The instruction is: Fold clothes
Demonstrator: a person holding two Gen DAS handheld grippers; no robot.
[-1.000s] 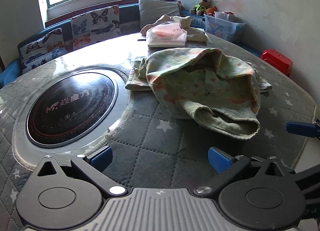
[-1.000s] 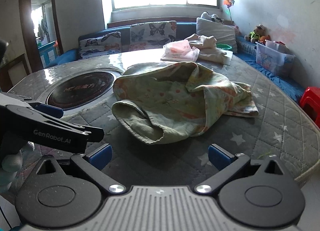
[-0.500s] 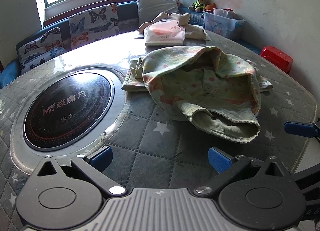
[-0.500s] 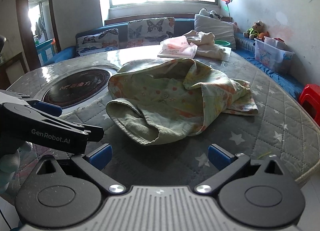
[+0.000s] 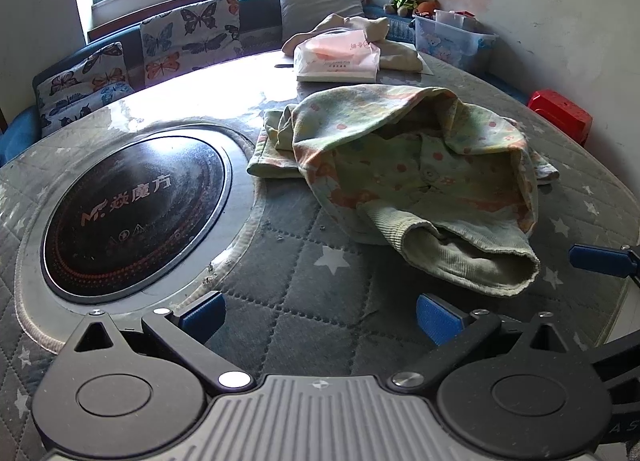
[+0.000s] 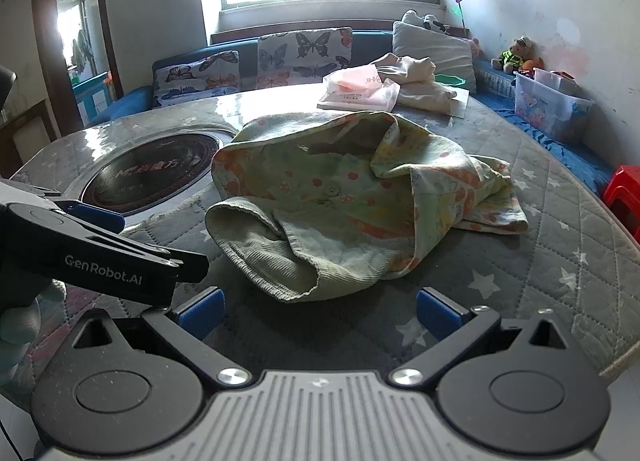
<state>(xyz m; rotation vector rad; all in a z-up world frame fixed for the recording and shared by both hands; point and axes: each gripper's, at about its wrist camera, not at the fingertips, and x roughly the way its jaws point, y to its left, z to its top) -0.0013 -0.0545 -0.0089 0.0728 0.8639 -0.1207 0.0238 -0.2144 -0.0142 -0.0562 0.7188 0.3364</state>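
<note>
Left wrist view is showing the left gripper (image 5: 320,313) with its blue fingers (image 5: 202,311) spread, holding nothing, while the crumpled floral garment (image 5: 404,177) is lying right of centre on the quilted desk (image 5: 288,277). Right wrist view is showing the right gripper (image 6: 318,311) likewise spread and empty, the garment's ribbed cuff (image 6: 256,249) sitting just above it at frame centre.
</note>
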